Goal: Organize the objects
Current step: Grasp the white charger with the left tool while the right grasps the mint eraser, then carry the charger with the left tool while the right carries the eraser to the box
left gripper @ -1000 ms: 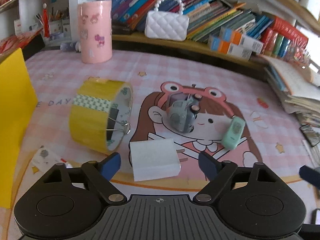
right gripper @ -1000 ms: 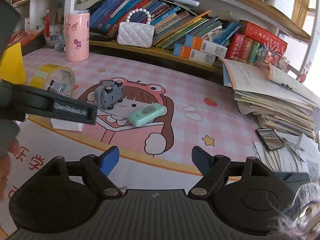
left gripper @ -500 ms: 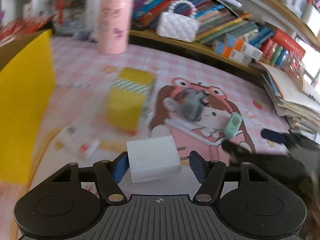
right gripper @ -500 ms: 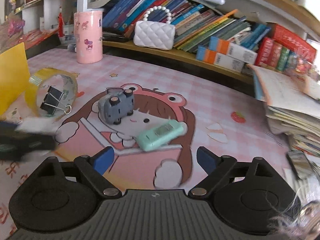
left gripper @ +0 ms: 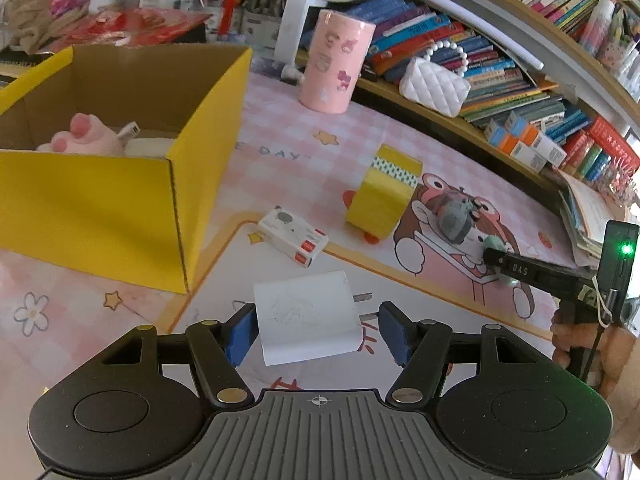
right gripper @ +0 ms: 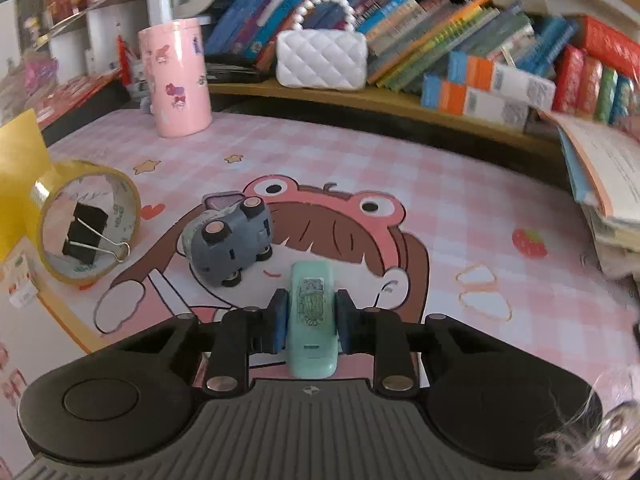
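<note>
My left gripper (left gripper: 316, 330) holds a white charger block (left gripper: 307, 315), smooth, boxy and matte, lifted clear of the pink checked mat (left gripper: 304, 152); its 2 metal prongs point toward my right-hand pad, so its long axis runs across the jaws. My jaws closed in on it during the last second and have held since. A second ago it lay on the mat ahead of my spread fingers; now the yellow cardboard box (left gripper: 100, 204) fills the left of my view. My right gripper (right gripper: 310, 322) has just snapped shut on the mint green, rounded plastic case (right gripper: 311, 316), its long axis pointing straight away from me along the fingers. It lies just beside the grey toy car (right gripper: 228, 244), which is tipped on its side.
</note>
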Action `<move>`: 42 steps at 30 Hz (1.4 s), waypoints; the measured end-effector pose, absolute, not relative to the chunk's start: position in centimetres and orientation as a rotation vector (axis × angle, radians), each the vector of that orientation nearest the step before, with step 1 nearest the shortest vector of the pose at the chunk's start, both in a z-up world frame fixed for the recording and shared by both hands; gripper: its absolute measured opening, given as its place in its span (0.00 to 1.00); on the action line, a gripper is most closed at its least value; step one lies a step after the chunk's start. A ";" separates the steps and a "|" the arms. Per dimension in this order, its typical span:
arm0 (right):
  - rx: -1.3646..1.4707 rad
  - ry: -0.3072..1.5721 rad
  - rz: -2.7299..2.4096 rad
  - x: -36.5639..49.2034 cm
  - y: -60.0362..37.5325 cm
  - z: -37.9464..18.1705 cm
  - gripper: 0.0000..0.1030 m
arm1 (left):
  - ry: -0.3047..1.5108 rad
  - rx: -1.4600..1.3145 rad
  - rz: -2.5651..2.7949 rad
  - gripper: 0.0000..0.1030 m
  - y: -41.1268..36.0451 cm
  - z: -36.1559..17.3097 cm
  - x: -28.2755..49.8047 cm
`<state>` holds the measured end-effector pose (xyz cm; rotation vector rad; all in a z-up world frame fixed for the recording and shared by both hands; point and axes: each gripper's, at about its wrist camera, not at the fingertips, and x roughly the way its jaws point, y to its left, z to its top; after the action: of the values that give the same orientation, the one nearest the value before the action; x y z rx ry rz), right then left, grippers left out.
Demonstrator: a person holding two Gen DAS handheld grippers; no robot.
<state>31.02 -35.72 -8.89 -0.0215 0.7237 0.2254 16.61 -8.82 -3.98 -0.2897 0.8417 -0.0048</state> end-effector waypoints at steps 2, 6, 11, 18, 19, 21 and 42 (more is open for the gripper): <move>-0.008 0.717 0.208 30.2 -35.2 -8.3 0.22 | 0.833 -0.293 -0.010 0.63 -8.6 -3.8 16.4; 0.017 0.719 0.193 28.1 -34.0 -7.1 0.22 | 0.818 -0.302 -0.026 0.63 -8.0 -3.6 15.7; 0.021 0.717 0.205 24.8 -31.7 -5.9 0.22 | 0.791 -0.316 -0.051 0.63 -7.1 -3.3 14.2; 0.029 0.719 0.203 20.0 -27.8 -4.6 0.22 | 0.771 -0.315 -0.089 0.63 -4.7 -3.0 11.8; 0.029 0.718 0.203 19.3 -27.1 -4.4 0.22 | 0.768 -0.313 -0.094 0.63 -4.3 -3.0 11.5; 0.029 0.717 0.200 18.1 -25.9 -4.0 0.22 | 0.762 -0.308 -0.103 0.63 -3.4 -2.9 10.8; 0.054 0.751 0.226 8.4 -13.1 -2.2 0.22 | 0.703 -0.297 -0.126 0.63 6.9 -1.5 4.8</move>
<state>8.38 -13.08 -2.21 0.0542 0.7510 0.2265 4.84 6.94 -1.47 -0.2973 0.7028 -0.1255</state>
